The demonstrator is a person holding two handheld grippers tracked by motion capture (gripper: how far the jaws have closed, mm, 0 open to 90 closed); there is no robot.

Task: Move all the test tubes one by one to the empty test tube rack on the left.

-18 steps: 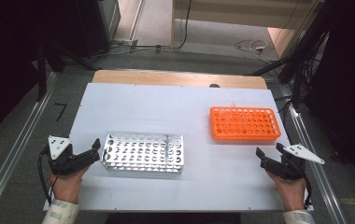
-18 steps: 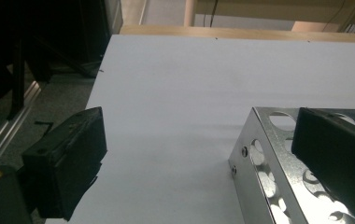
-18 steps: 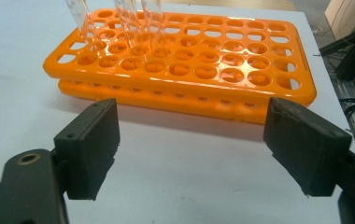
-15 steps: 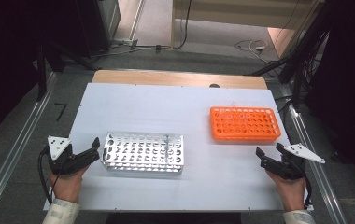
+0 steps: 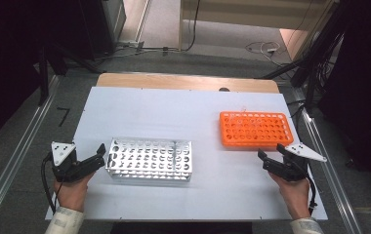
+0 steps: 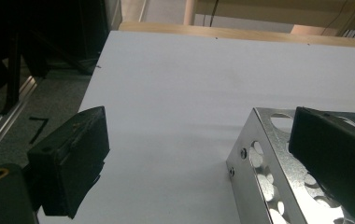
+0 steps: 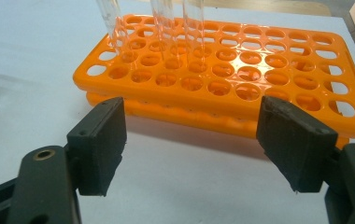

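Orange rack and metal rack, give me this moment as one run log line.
left gripper: open, at metal rack end | right gripper: open, near orange rack | clear tubes upright in orange rack | nothing held

An orange rack, a shiny silver rack and black tools on a white table.

Left claw jaws spread wide, right claw likewise, both held low — wrists seemingly level
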